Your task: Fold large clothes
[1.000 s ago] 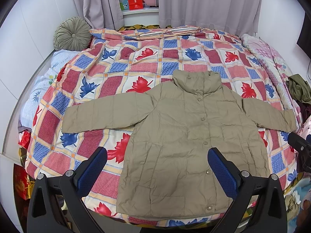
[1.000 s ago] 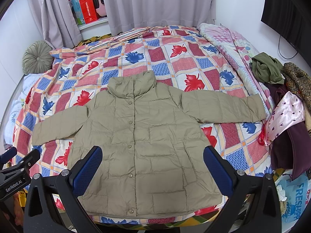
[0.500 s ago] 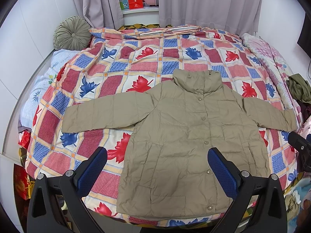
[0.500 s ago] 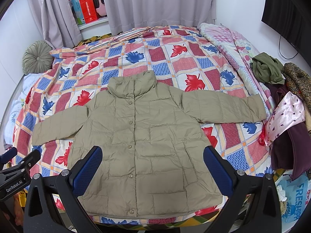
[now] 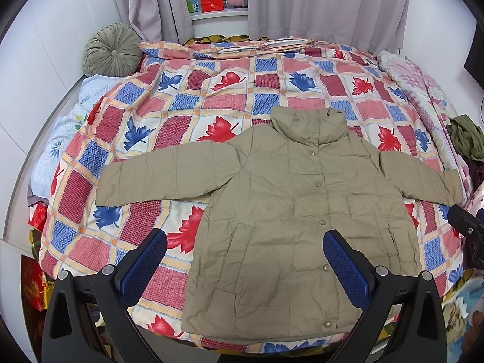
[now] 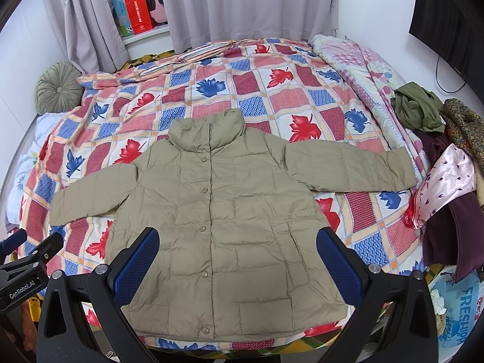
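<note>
Left wrist view first: we have our left claw (image 5: 243, 267) spread wide with nothing in it, hovering above the near hem of the khaki quilted puffer jacket (image 5: 302, 227). That jacket lies flat and face up on the bed's red-and-blue leaf-patterned quilt (image 5: 211, 96), buttoned, collar pointing away from us, both sleeves stretched out sideways. It sits straight ahead of and below this claw, its body mostly toward the right finger, and its left sleeve (image 5: 157, 178) runs off beyond the left finger.

From the right wrist, our right claw (image 6: 237, 267) is equally splayed and empty, centred over the jacket's lower front, with the right sleeve (image 6: 348, 166) ahead and out past the right finger. No fold looks started yet, so we judge this the very beginning.

What might go wrong? The puffy fabric looks slippery and springy: a shallow pinch could take only the top layer and drag the front open, or a folded sleeve could bounce back. The hem lies right at the near bed edge, so a tug toward us could slide the jacket off. Beyond the right sleeve's cuff sits a heap of loose clothes (image 6: 447, 166); sweeping that sleeve could snag them.
</note>
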`<move>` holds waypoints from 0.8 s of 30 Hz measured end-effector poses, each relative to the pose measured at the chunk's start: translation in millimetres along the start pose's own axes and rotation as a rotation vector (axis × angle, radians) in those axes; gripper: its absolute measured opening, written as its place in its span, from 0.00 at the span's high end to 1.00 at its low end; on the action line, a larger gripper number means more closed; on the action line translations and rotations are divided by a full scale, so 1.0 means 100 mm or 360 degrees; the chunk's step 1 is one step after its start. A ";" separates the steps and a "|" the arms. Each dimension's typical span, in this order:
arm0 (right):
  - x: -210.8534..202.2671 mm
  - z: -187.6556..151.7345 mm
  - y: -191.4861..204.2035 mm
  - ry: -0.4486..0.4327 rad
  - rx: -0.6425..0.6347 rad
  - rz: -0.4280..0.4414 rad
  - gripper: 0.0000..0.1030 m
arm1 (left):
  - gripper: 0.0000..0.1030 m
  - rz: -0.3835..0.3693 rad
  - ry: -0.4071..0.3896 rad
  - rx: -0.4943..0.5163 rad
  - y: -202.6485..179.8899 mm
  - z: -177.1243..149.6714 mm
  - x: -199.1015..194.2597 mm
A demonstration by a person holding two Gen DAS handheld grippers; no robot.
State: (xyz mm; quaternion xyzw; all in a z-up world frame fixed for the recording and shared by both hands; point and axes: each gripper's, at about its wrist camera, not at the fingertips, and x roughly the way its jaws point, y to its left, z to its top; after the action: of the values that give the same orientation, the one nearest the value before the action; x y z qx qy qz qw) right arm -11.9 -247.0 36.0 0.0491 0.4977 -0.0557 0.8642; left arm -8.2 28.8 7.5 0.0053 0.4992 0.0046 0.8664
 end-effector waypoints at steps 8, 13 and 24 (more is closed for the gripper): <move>0.01 0.00 0.01 0.0009 -0.0004 -0.0002 0.00 | 0.00 -0.0002 0.0011 -0.0001 0.03 -0.02 -0.01; 0.00 0.00 0.01 0.0012 -0.0004 -0.0003 0.00 | 0.00 -0.0002 0.0013 -0.0003 0.03 -0.03 0.00; -0.06 -0.07 0.03 0.0033 -0.0022 -0.0002 0.00 | 0.00 -0.0007 0.0069 -0.0036 0.19 -0.17 0.13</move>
State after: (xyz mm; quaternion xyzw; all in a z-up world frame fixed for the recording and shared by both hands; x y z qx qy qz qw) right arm -20.7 -242.6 37.8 0.0434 0.5069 -0.0524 0.8593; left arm -16.5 47.6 -11.6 -0.0058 0.5180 0.0083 0.8553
